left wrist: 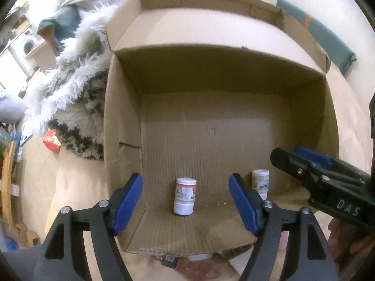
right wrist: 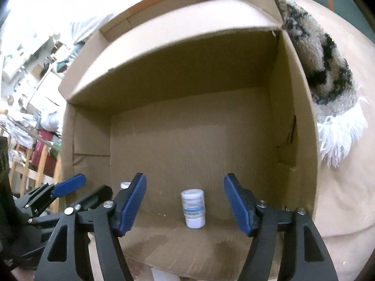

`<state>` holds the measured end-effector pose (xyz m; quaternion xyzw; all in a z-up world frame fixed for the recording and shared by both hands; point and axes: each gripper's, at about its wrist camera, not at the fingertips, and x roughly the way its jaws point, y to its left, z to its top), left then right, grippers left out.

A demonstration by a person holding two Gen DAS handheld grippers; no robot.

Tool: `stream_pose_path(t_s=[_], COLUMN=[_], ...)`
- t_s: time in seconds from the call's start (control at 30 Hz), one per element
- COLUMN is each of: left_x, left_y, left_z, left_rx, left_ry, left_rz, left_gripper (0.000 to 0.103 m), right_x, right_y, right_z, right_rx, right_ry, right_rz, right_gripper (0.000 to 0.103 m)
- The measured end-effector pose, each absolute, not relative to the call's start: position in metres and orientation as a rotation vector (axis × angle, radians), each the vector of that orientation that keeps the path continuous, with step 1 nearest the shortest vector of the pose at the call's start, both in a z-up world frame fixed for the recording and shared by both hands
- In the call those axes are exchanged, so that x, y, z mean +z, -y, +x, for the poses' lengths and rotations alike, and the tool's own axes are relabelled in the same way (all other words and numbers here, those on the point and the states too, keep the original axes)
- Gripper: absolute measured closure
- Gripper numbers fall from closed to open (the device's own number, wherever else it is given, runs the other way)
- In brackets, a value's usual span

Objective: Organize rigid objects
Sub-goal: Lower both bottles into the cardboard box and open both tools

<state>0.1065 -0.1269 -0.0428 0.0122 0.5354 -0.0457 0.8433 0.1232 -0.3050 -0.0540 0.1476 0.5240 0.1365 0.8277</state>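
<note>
Two small round plastic jars stand upright on the corrugated floor of the cardboard box (left wrist: 234, 75): red-label jar (left wrist: 185, 196) ahead of my left gripper (left wrist: 186, 201), blue-label jar (right wrist: 193, 208) ahead of my right gripper (right wrist: 185, 202). Both jaws spread wide, holding nothing. Shaggy rug (left wrist: 77, 93) beside the box.

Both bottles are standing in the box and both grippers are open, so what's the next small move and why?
Probably lift both grippers up and out. The left gripper and right gripper are open and hold nothing; the red-label bottle and blue-label bottle stand upright, apart, in the cardboard box.
</note>
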Motion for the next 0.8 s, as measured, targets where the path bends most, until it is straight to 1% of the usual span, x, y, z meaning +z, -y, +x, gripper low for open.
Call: stream_pose_path(t_s=[0.2,0.53,0.7,0.8], left_x=[-0.040,-0.028,-0.013,-0.006], left_y=[0.123,0.119,0.117,0.112], left_z=[0.112,0.103,0.094,0.092], left_rx=[-0.094,-0.086,-0.099,-0.098], left_ry=[-1.147,-1.113,-1.072,-1.082], left_rz=[0.006,0.011,0.043,0.040], left_gripper=[0.029,0.029,0.029,0.029], right_x=[-0.054,-0.044,-0.037,-0.030], right_y=[0.307,0.312,0.319,0.324], right_z=[0.121,0.118,0.111,0.103], right_rx=[0.296,0.270,0.253,0.246], right_ry=[-1.103,-1.069,-1.052,-1.039], right_rz=[0.294,0.328,0.352,0.361], right_gripper=[0.030,0.030,0.030,0.030])
